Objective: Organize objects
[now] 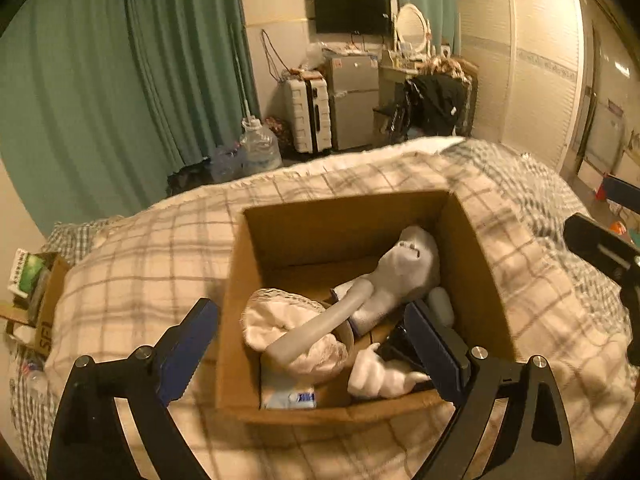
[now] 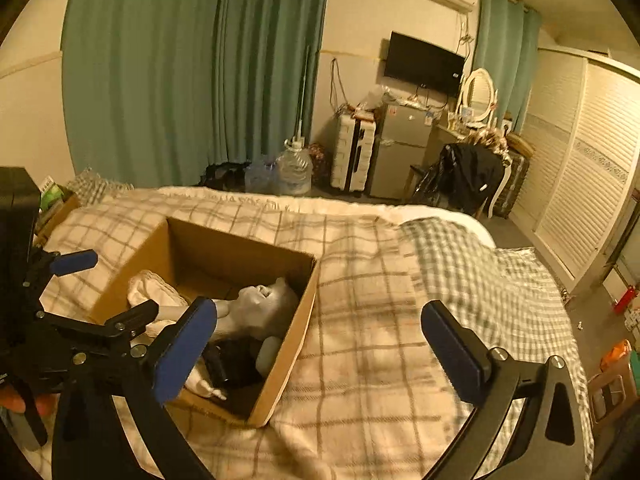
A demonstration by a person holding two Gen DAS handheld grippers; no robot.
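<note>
On the far left of your left wrist view a small carton point(image 1: 46, 312) of odds and ends sits at the bed's edge, beside the plaid blanket point(image 1: 152, 248). Your left gripper point(image 1: 316, 344) hangs over the near end of the cardboard box point(image 1: 472, 264), jaws released and wide apart — one blue pad outside the box's left wall, the other down among the contents. Nothing is between them but the air above the load.

Inside the box, from left: a cream cloth bundle point(image 1: 280, 320), a pale tube-like piece point(image 1: 320, 328) lying across it, a white sock point(image 1: 408, 268) leaning toward the far right corner, and a crumpled white item point(image 1: 380, 376) near the front wall. A dark object lies under the right pad; what it is you cannot tell. A flat white packet point(image 1: 288, 396) lies on the box floor at the front left.

In your right wrist view the box point(image 2: 288, 344) rests on the blanket point(image 2: 360, 320) at left, and your right gripper point(image 2: 320, 344) hovers beside it — jaws spread, holding nothing, the left pad over the box's near corner and the right one over bare blanket. At that view's left edge the left gripper point(image 2: 76, 262) shows.
</note>
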